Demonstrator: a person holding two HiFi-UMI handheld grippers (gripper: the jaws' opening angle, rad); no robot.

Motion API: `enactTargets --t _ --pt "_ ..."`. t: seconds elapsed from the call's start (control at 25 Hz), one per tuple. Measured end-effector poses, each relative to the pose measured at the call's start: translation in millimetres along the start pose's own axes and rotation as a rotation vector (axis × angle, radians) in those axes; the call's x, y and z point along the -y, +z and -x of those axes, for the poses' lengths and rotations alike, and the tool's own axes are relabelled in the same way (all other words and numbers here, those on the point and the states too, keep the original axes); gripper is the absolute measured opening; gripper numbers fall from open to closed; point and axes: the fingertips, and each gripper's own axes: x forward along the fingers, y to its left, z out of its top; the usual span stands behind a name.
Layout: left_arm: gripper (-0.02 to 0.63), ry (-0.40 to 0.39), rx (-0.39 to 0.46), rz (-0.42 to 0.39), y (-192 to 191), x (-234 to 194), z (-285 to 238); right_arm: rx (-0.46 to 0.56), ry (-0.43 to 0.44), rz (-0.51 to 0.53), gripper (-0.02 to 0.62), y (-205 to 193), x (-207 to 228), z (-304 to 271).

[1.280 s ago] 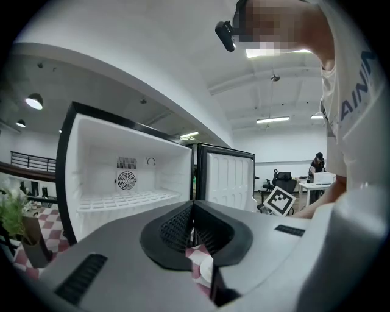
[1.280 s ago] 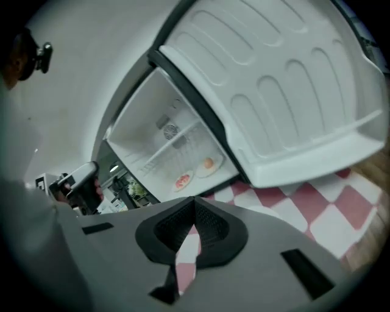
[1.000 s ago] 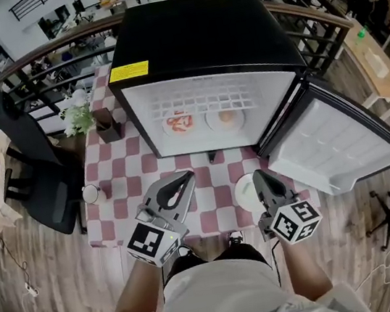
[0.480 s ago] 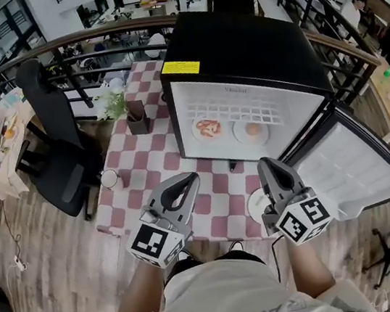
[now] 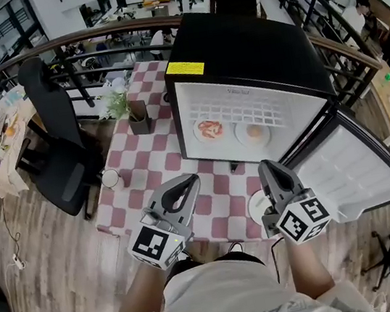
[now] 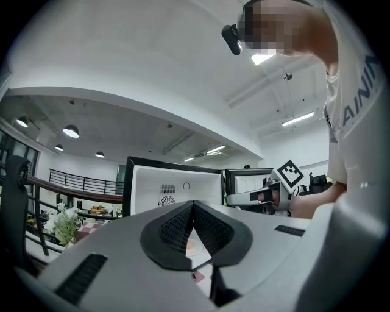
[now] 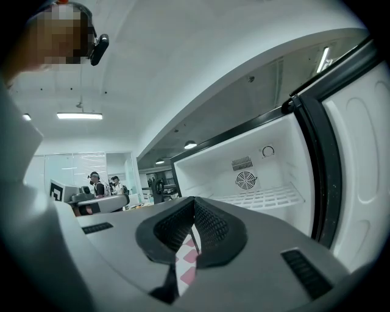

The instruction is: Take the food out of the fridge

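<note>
A black mini fridge [image 5: 236, 42] stands on the checkered table [image 5: 133, 161] with its door [image 5: 354, 167] swung open to the right. On its floor, under a wire shelf [image 5: 246, 110], sit two white plates: one with red food [image 5: 209, 129], one with a pale orange item [image 5: 254, 133]. My left gripper [image 5: 190, 179] and right gripper [image 5: 263, 165] hover side by side in front of the opening, short of it, both shut and empty. In the left gripper view the jaws meet at the left gripper's tip [image 6: 192, 205]; the right gripper [image 7: 194, 199] faces the white interior [image 7: 244, 177].
An empty white plate [image 5: 257, 208] lies on the table under the right gripper. A cup [image 5: 110, 178], a brown holder [image 5: 137, 116] and flowers [image 5: 117, 101] stand at the left. A black office chair [image 5: 60, 158] is left of the table, with a railing [image 5: 89, 43] behind.
Both grippers have risen a little and shifted toward the fridge, then held still. The head view has swung, so the fridge sits further right. Both stay shut.
</note>
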Motion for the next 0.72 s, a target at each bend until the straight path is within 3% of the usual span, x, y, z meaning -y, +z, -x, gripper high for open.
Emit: enactTargets --t 0.12,0.32,0.44,0.56,0.72 --pt "0.008 0.005 -0.004 0.005 -3 -1 1 -0.039 -0.016 -0.071 0.020 -13 9 -6" --pt "0.007 0.032 -0.014 0.020 -12 -9 12 -0.121 -0.026 -0.289 0.027 -53 30 -34" --pt "0.008 0.060 -0.027 0.033 -20 -16 22 -0.171 -0.026 -0.424 0.112 -79 38 -55" --pt "0.008 0.096 -0.050 0.053 -31 -25 34 -0.145 -0.077 -0.563 0.144 -95 55 -75" --pt "0.008 0.145 -0.078 0.073 -48 -49 46 -0.089 -0.137 -0.841 0.172 -124 84 -111"
